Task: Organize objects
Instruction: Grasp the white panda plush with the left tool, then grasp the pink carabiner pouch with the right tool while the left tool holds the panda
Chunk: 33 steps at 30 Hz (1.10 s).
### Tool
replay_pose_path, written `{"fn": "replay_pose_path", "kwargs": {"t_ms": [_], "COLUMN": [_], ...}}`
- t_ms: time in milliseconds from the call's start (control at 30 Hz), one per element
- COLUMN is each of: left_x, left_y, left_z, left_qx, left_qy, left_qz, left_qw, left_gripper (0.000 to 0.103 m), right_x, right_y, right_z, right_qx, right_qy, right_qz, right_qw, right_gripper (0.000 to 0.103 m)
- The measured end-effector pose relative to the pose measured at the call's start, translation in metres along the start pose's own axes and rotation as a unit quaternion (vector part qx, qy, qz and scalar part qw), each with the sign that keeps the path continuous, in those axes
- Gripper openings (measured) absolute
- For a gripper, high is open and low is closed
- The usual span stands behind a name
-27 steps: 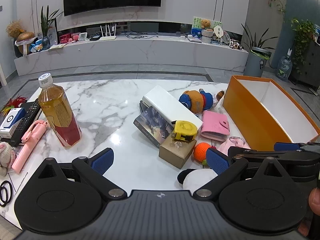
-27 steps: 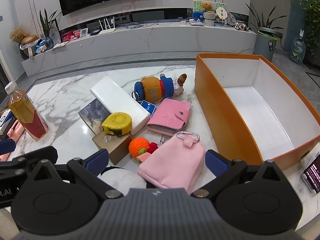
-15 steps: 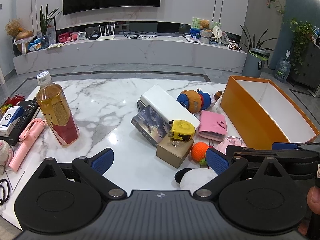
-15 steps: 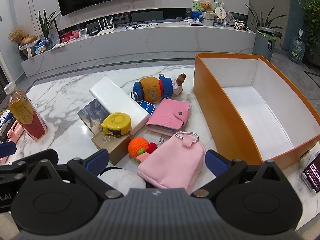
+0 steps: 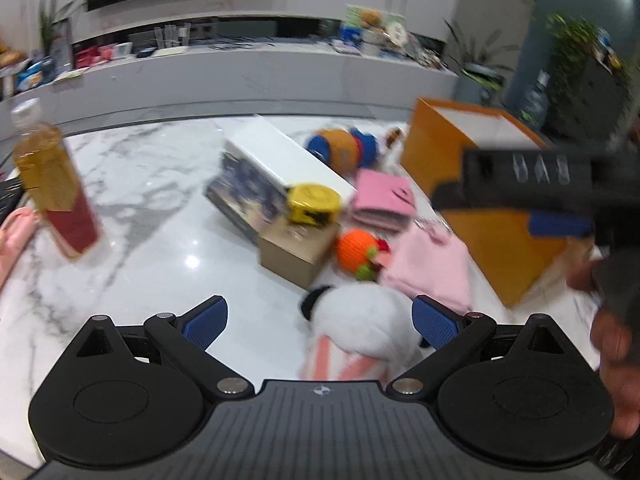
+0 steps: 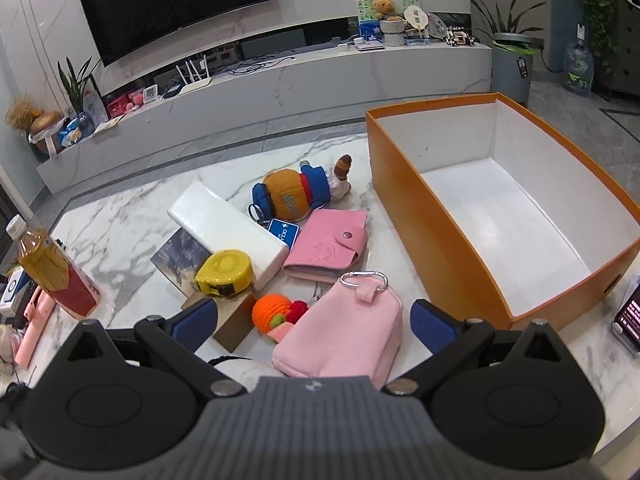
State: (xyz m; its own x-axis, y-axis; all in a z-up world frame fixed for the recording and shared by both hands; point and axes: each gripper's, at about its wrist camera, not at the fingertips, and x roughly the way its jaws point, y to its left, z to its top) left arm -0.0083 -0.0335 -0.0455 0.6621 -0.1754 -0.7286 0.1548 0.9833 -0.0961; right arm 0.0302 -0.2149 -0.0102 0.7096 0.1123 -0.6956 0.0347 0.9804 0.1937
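An open orange box [image 6: 476, 236] with a white inside stands at the right of the marble table [image 6: 120, 216]. Left of it lie a pink pouch [image 6: 344, 336], a pink wallet [image 6: 328, 246], an orange knitted toy [image 6: 272, 314], a yellow tape measure [image 6: 224, 272], a long white box [image 6: 226, 228] and a plush doll [image 6: 300, 194]. My right gripper [image 6: 314, 320] is open just above the pink pouch. My left gripper [image 5: 318, 316] is open over a white plush toy [image 5: 360, 328]. The left wrist view is blurred. The right gripper shows there [image 5: 560, 200] in front of the orange box [image 5: 472, 184].
A tea bottle [image 6: 52, 268] stands at the left, with a pink stick [image 6: 36, 324] beside it. A tan cardboard box [image 5: 296, 246] and a dark book [image 6: 180, 256] lie under the tape measure. A phone [image 6: 630, 314] lies at the right edge.
My left gripper has moved forward and right, over the white plush toy. My right gripper has risen and tilted down over the pink pouch. No object has moved.
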Motion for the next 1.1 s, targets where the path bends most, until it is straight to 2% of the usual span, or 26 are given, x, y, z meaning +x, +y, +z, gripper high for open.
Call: {"fn": "replay_pose_path", "kwargs": {"t_ms": [167, 300, 400, 467, 500, 767, 867, 933, 1100], "left_x": [0.026, 0.051, 0.059, 0.060, 0.060, 0.055, 0.050, 0.047, 0.044], "left_y": [-0.017, -0.019, -0.013, -0.006, -0.004, 0.018, 0.032, 0.041, 0.054], "left_z": [-0.008, -0.012, -0.011, -0.011, -0.010, -0.011, -0.012, -0.012, -0.013], "left_qx": [0.047, 0.055, 0.042, 0.021, 0.014, 0.004, -0.005, -0.010, -0.017], "left_qy": [0.033, 0.055, 0.059, 0.056, 0.057, 0.052, 0.055, 0.056, 0.054], "left_qz": [-0.020, -0.009, -0.035, -0.064, -0.067, -0.049, -0.044, -0.037, -0.030], "left_qw": [0.9981, 0.9969, 0.9968, 0.9962, 0.9960, 0.9974, 0.9975, 0.9977, 0.9979], "left_gripper": [0.103, 0.103, 0.103, 0.085, 0.085, 0.082, 0.082, 0.082, 0.082], "right_x": [0.000, 0.001, 0.003, 0.005, 0.006, 0.022, 0.034, 0.042, 0.066], "right_y": [-0.003, -0.003, -0.002, -0.002, -0.002, -0.005, -0.006, -0.010, -0.021], "right_z": [0.001, 0.000, 0.000, -0.001, -0.001, -0.002, -0.003, -0.002, -0.003], "right_qx": [0.009, 0.007, 0.006, 0.004, 0.002, 0.011, 0.019, 0.033, 0.086], "right_qy": [0.000, 0.002, 0.006, 0.010, 0.011, 0.053, 0.070, 0.089, 0.140], "right_qz": [0.000, -0.002, -0.004, -0.006, -0.007, 0.002, -0.020, -0.038, -0.036], "right_qw": [1.000, 1.000, 1.000, 1.000, 1.000, 0.999, 0.997, 0.995, 0.986], "right_gripper": [0.102, 0.102, 0.102, 0.102, 0.102, 0.102, 0.102, 0.102, 0.102]}}
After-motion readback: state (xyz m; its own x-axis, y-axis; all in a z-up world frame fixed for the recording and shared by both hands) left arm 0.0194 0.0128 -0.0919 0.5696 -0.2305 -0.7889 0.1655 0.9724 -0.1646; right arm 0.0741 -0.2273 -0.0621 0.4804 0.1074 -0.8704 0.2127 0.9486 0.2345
